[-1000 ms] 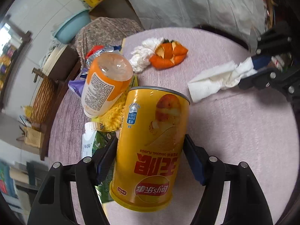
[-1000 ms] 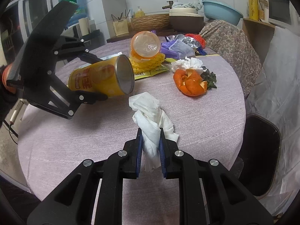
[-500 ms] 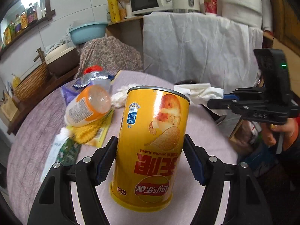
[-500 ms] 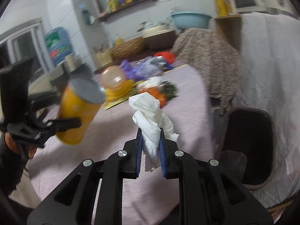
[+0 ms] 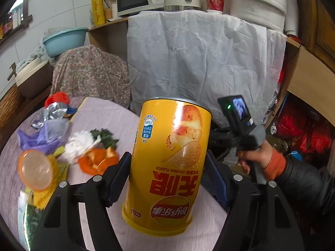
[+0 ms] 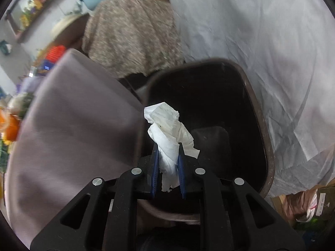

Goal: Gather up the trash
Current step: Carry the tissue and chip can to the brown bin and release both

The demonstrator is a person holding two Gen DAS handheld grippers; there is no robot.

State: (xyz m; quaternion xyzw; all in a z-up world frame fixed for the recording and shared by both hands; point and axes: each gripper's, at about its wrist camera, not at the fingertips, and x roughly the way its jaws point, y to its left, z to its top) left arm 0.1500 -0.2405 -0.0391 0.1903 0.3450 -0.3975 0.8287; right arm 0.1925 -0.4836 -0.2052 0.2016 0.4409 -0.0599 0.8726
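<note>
Crumpled white paper tissue is clamped between the blue-padded jaws of the right gripper, above the open mouth of a dark brown plastic trash bin beside the round table with a mauve cloth. Off to the left, the left gripper has its jaws clenched on a tall yellow cardboard chip can, printed upside down. Behind it on the table lie orange peel and a purple plastic wrapper.
</note>
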